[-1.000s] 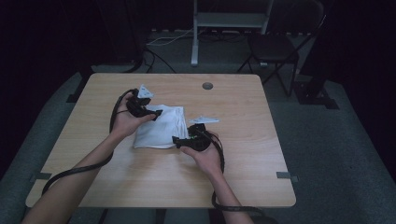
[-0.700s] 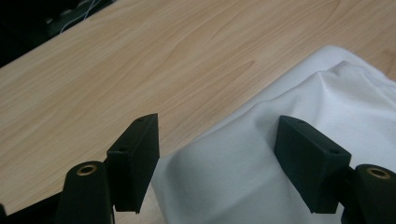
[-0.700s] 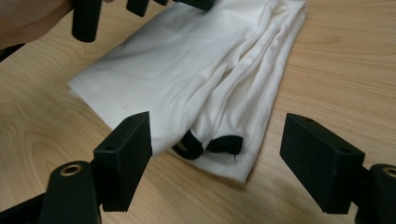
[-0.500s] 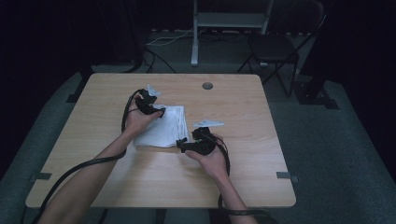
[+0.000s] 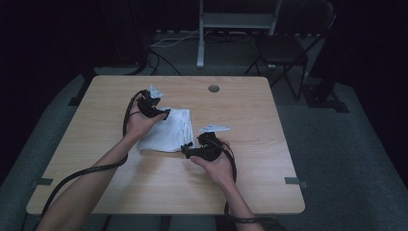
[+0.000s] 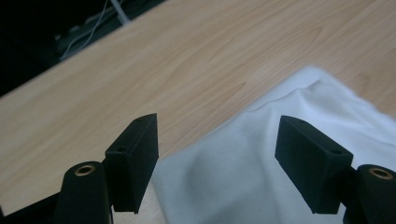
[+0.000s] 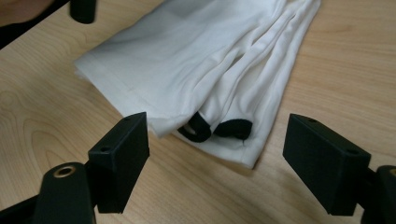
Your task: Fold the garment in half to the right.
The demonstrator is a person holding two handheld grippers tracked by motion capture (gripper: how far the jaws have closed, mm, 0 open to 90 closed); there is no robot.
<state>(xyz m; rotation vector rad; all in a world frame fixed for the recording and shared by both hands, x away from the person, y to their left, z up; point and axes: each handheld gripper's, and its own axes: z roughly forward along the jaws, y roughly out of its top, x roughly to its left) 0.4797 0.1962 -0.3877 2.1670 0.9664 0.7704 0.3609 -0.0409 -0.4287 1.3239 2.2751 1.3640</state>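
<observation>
Wood-grain table [image 5: 269, 159] is seen as the largest thing, one in number, with a single small dark round hole [image 5: 214, 88] set near its far edge. One folded white cloth [image 5: 166, 130] is laid on the table, nearer the person than the hole and a little to the left of it. Bare wood is left open on every side of the cloth, most of all toward the table's right edge.

Two grippers are counted. The left gripper [image 5: 165, 114] is held at the cloth's far-left corner; in the left gripper view its jaws are spread wide, with the cloth's edge [image 6: 261, 154] lying between and under them and nothing clamped. The right gripper [image 5: 185, 151] is held at the cloth's near-right corner; in the right gripper view its jaws are likewise parted, and the cloth's layered corner [image 7: 224, 93] is framed between them without being touched. Two small black loops [image 7: 219, 128] are seen tucked among the folds at that corner, side by side.

Two grey plates are counted, one on top of each gripper [image 5: 214, 128].
</observation>
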